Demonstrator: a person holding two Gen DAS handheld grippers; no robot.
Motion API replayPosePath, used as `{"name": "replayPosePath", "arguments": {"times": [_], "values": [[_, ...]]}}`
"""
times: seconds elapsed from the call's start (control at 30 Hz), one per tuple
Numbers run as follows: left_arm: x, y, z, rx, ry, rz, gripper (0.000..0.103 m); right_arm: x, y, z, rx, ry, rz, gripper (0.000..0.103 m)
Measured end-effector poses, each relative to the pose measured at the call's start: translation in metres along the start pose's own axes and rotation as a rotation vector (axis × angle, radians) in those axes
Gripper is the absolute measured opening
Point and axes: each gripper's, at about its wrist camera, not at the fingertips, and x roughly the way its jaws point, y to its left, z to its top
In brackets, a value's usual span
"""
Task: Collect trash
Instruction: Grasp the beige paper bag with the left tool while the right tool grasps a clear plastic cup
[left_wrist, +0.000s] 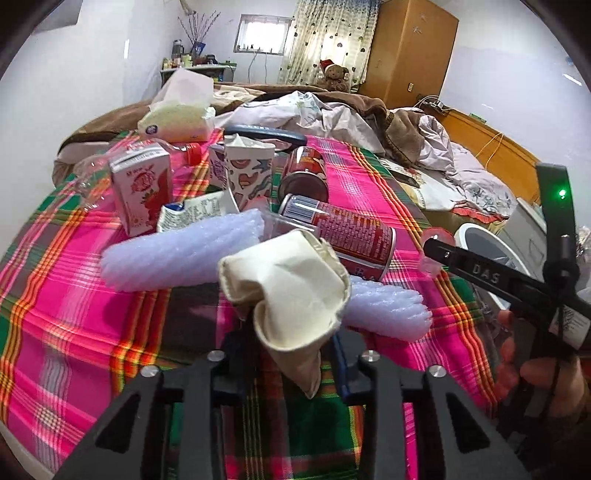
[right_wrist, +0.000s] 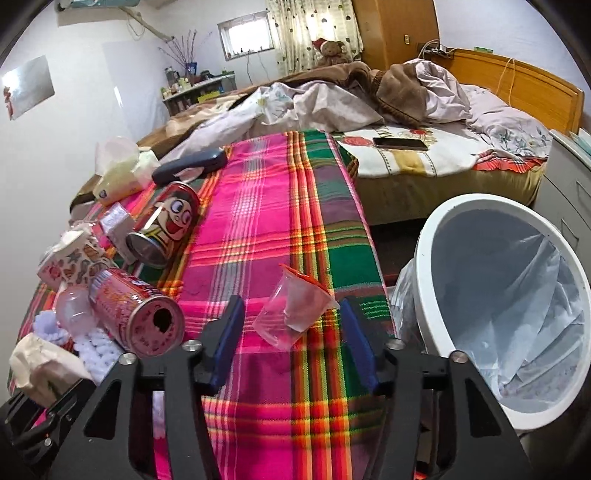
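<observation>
A crumpled cream paper napkin (left_wrist: 291, 291) sticks up between my left gripper's fingers; the left gripper (left_wrist: 290, 350) is shut on its lower end, just above the plaid tablecloth (left_wrist: 74, 317). A clear plastic cup with a red rim (right_wrist: 295, 310) lies on its side near the table's right edge. My right gripper (right_wrist: 291, 325) is open around it: the right pad is at the cup's rim, while the left pad stands a little off it. The white bin (right_wrist: 476, 200) with a clear liner stands below the table edge, right of the right gripper.
Two red cans (left_wrist: 354, 236) (left_wrist: 306, 173), a pink milk carton (left_wrist: 142, 188), a patterned paper cup (left_wrist: 251, 177), rolls of bubble wrap (left_wrist: 177, 254) and a tissue pack (left_wrist: 177, 118) crowd the table's left part. A bed with a phone (right_wrist: 400, 143) lies behind.
</observation>
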Motion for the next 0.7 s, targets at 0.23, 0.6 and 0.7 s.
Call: {"name": "replayPosePath", "arguments": {"times": [0.23,0.6,0.7], "values": [[-0.006,0.0,0.004,0.004,-0.026,0.009,0.027,-0.008,0.001,0.005,-0.016,-0.032,0.012,0.018],[0.002,-0.002,0.007,0.009,-0.01,0.031,0.027,0.015,0.004,0.015,-0.001,0.02,0.038,0.052],[0.004,-0.001,0.007,0.005,-0.004,0.033,0.027,0.015,0.005,0.016,0.0,0.015,0.029,0.051]]}}
